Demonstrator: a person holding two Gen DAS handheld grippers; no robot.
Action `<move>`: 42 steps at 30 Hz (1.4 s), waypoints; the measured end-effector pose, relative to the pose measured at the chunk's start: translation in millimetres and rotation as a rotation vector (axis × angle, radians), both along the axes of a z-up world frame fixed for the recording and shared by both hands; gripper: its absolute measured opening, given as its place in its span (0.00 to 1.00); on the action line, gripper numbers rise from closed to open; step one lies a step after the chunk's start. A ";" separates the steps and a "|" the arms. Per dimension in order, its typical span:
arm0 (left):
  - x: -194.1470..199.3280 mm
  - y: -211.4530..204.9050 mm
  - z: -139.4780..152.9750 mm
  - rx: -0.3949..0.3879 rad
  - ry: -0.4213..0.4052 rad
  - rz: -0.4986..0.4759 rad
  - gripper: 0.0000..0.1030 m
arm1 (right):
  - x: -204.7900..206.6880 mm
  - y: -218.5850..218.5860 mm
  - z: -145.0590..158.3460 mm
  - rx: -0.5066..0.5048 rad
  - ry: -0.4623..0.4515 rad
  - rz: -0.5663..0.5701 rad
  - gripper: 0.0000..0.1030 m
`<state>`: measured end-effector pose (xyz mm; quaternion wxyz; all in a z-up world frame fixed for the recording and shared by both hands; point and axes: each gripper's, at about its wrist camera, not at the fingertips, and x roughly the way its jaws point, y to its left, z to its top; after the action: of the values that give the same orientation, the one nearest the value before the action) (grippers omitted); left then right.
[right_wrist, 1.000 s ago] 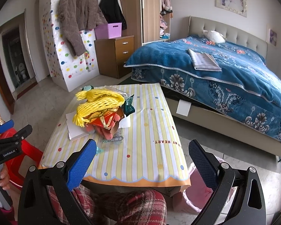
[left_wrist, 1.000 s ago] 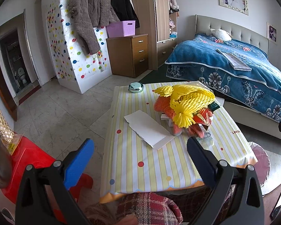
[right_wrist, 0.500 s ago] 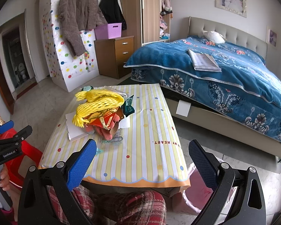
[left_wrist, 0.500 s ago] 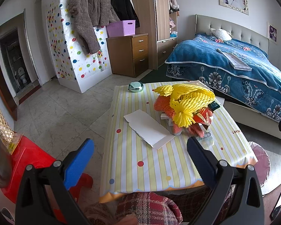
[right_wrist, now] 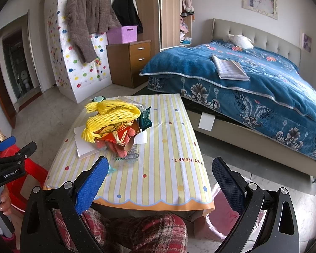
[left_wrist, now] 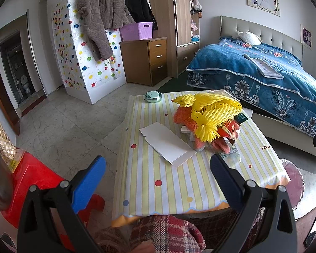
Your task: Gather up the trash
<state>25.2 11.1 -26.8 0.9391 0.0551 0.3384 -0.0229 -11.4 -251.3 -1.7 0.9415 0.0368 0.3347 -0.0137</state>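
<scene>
A heap of trash sits on the striped table (left_wrist: 158, 181): yellow foam netting (left_wrist: 212, 109) on top, orange netting and red wrappers under it, a white paper sheet (left_wrist: 168, 141) to its left. The right wrist view shows the yellow netting (right_wrist: 111, 113), a red wrapper (right_wrist: 118, 135) and a dark green packet (right_wrist: 145, 120). My left gripper (left_wrist: 158, 179) is open and empty, held near the table's front edge. My right gripper (right_wrist: 160, 181) is open and empty, above the table's front edge. A pink-lined bin (right_wrist: 221, 217) stands right of the table.
A round metal tin (left_wrist: 153, 96) sits at the table's far edge. A red stool (left_wrist: 31, 181) stands to the left. A bed with a blue cover (right_wrist: 252, 84) lies to the right. A wooden drawer chest (left_wrist: 151, 61) stands at the back.
</scene>
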 end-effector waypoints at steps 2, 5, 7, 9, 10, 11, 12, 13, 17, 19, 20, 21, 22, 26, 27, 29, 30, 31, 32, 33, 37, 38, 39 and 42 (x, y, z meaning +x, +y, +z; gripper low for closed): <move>-0.1 0.1 0.1 0.000 0.000 0.000 0.94 | -0.2 0.2 -0.1 -0.001 0.000 -0.001 0.95; -0.2 0.2 0.0 0.000 0.000 0.001 0.94 | -0.3 0.2 -0.2 -0.002 0.000 0.000 0.95; -0.1 0.2 0.5 0.000 0.000 0.000 0.94 | 0.1 0.0 -0.4 -0.001 0.001 0.000 0.95; -0.3 0.2 -0.4 0.001 0.001 0.001 0.94 | 0.0 0.1 -0.4 -0.002 0.002 -0.001 0.95; -0.1 0.2 0.5 0.000 0.001 0.001 0.94 | -0.2 0.2 -0.3 -0.002 0.001 0.000 0.95; -0.2 0.2 0.1 0.000 0.001 0.001 0.94 | -0.5 0.1 -0.5 -0.002 0.001 0.000 0.95; -0.2 0.1 -0.3 0.001 0.001 0.001 0.94 | -0.2 0.1 -0.6 -0.002 0.001 0.000 0.95; 0.0 0.2 0.5 0.000 0.001 0.001 0.94 | -0.6 0.2 -0.6 -0.002 0.001 0.000 0.95; 0.0 0.1 -0.1 0.000 0.002 0.000 0.94 | -0.2 0.3 -1.0 -0.003 0.002 -0.001 0.95; -0.1 0.1 -1.3 0.001 0.004 0.002 0.94 | 0.5 0.3 -1.8 -0.003 0.004 0.000 0.95; -0.4 -0.1 -1.7 0.002 0.006 0.002 0.94 | 0.7 0.1 -2.0 -0.002 0.004 0.002 0.95; -0.2 -0.1 -3.0 0.003 0.008 0.002 0.94 | 2.1 -0.2 -3.0 0.001 0.003 0.007 0.95; 0.2 -0.2 -3.8 0.003 0.010 0.002 0.94 | 3.8 -0.6 -3.8 0.006 0.002 0.014 0.95; 1.7 1.1 -3.8 -0.010 -0.008 -0.011 0.94 | 13.4 -0.5 -5.8 0.009 -0.022 0.038 0.95; 2.6 1.1 -3.2 -0.010 -0.019 -0.012 0.94 | 16.0 0.4 -5.9 0.007 -0.028 0.040 0.95; 5.5 2.5 -1.6 -0.005 -0.038 0.001 0.94 | 24.0 1.7 -5.2 0.007 -0.048 0.048 0.95; 8.5 4.1 0.2 -0.003 -0.043 0.012 0.94 | 27.7 2.2 -5.1 0.010 -0.056 0.054 0.95; 10.4 5.9 0.7 -0.005 -0.049 0.024 0.94 | 31.7 3.1 -4.8 0.016 -0.073 0.066 0.95; 13.4 8.8 0.5 -0.011 -0.054 0.036 0.94 | 35.5 4.3 -4.4 0.020 -0.090 0.076 0.95; 16.7 10.8 1.3 -0.017 -0.050 0.037 0.94 | 39.1 4.8 -5.1 0.017 -0.089 0.080 0.95; 34.8 5.3 -5.1 -0.017 0.011 -0.023 0.94 | 57.0 11.3 -12.6 -0.035 -0.054 0.083 0.95; 39.1 1.0 -7.3 -0.004 0.015 -0.032 0.94 | 61.5 12.1 -15.3 -0.049 -0.047 0.081 0.95; 42.5 -2.5 -9.2 0.007 0.017 -0.032 0.94 | 64.5 11.9 -17.0 -0.057 -0.046 0.075 0.95; 56.4 -16.2 -15.4 -0.003 0.026 -0.076 0.93 | 77.2 6.6 -25.3 -0.071 -0.042 0.053 0.93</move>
<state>81.6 -5.1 -42.2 0.9331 0.0663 0.3484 -0.0598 65.9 -244.6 -27.0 0.9492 -0.0053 0.3148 0.0001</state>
